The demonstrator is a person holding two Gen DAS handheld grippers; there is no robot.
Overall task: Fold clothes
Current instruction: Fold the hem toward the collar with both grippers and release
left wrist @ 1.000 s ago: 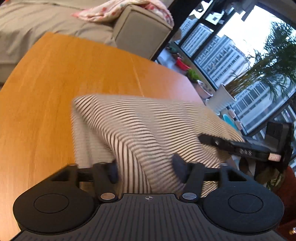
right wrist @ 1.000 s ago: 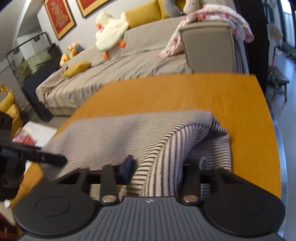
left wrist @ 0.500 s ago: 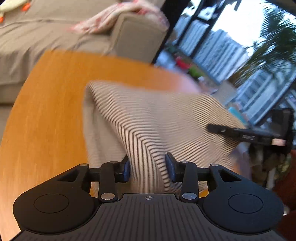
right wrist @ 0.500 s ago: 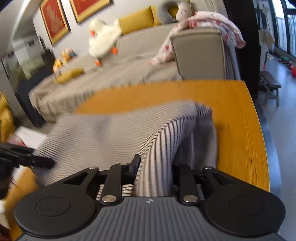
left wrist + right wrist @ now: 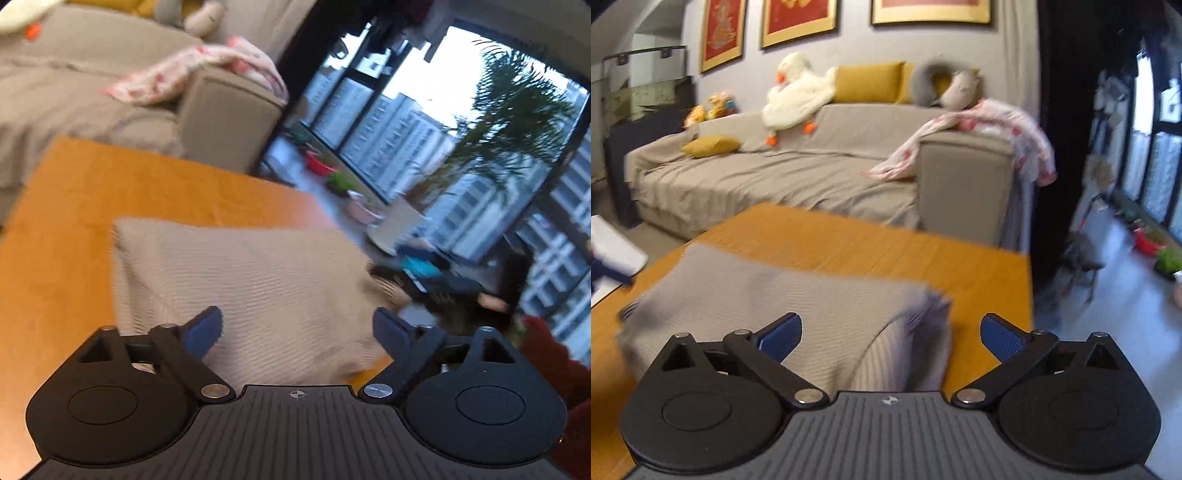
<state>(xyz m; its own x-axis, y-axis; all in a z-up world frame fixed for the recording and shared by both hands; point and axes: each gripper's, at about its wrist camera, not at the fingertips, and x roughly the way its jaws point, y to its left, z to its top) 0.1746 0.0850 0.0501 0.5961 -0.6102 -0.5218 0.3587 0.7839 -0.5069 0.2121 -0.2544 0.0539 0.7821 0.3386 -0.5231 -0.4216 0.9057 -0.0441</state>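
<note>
the left black plastic two-finger gripper [image 5: 297, 328] has a ribbed, dark grey top plate with a small white crosshair mark at its front edge, two round black discs at its sides, silver pivot screws on angled black linkage bars, and blue textured finger pads [image 5: 205, 330]. the right black plastic two-finger gripper [image 5: 892, 334] looks the same, with blue dimpled pads [image 5: 1003, 338].

Beige, finely striped garment [image 5: 258, 288] lies on the orange wooden table [image 5: 74, 206]; beyond the table, a taupe sofa [image 5: 798, 177] bears a white-and-pink blanket [image 5: 993, 129].
</note>
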